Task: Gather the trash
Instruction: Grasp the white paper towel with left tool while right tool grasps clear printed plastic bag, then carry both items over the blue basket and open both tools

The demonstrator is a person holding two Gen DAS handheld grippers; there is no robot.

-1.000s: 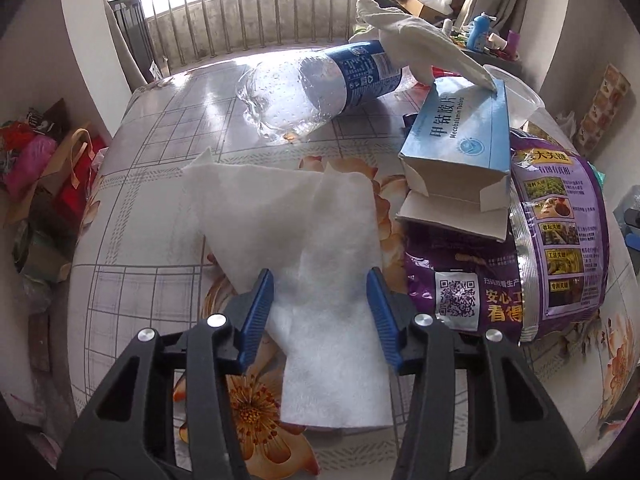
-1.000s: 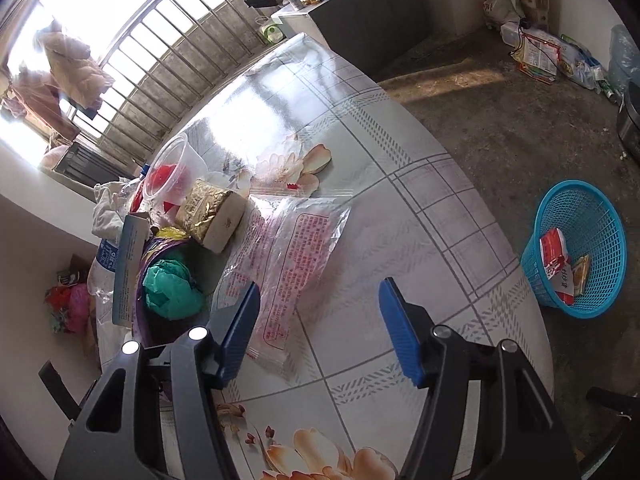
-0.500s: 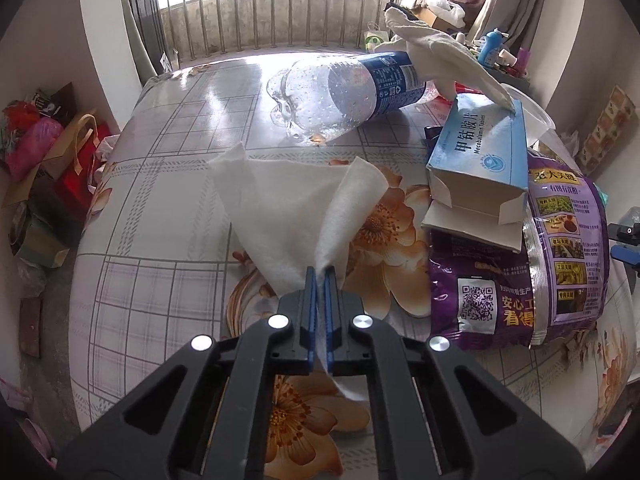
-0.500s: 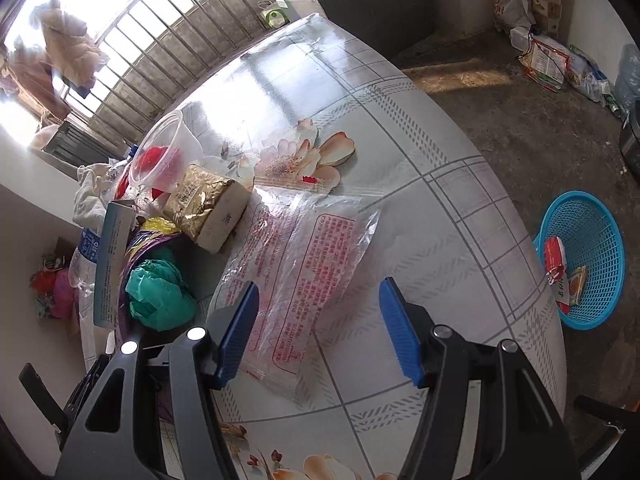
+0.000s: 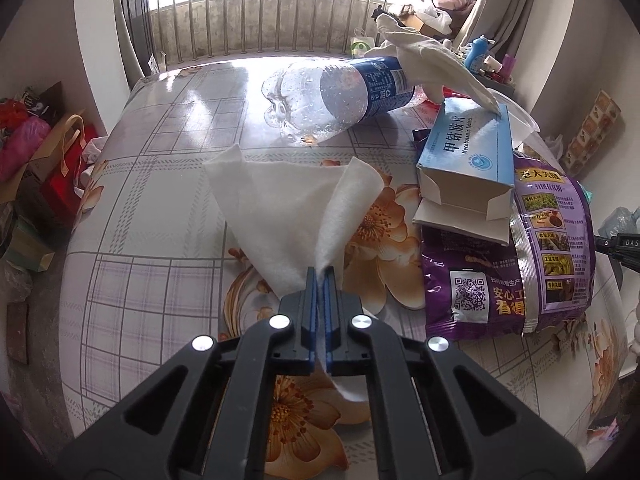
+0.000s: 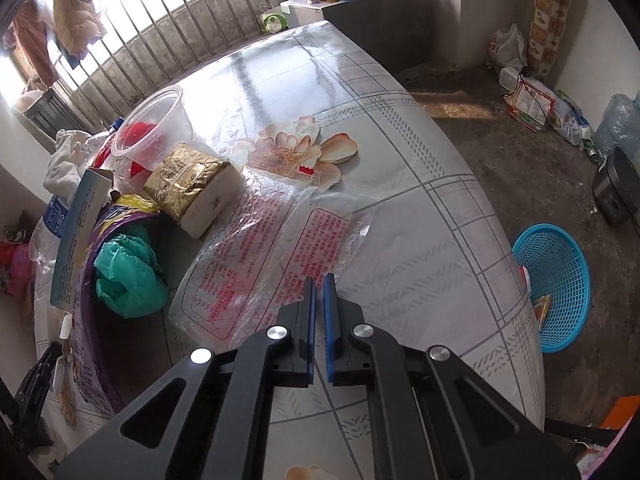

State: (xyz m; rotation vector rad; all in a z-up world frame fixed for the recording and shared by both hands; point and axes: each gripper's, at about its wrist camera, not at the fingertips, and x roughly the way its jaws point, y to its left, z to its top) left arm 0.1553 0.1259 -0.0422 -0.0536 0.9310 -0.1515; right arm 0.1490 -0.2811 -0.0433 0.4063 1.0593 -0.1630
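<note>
One white tissue, folded, fanning away from clamped jaws

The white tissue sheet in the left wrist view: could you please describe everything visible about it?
The white tissue sheet is soft, fibrous and unprinted. It lies on the floral tablecloth, its near part gathered upward into folds. The left gripper is shut on that pinched fold, and a loose end hangs below the blue pads. Nothing else touches it.
</note>
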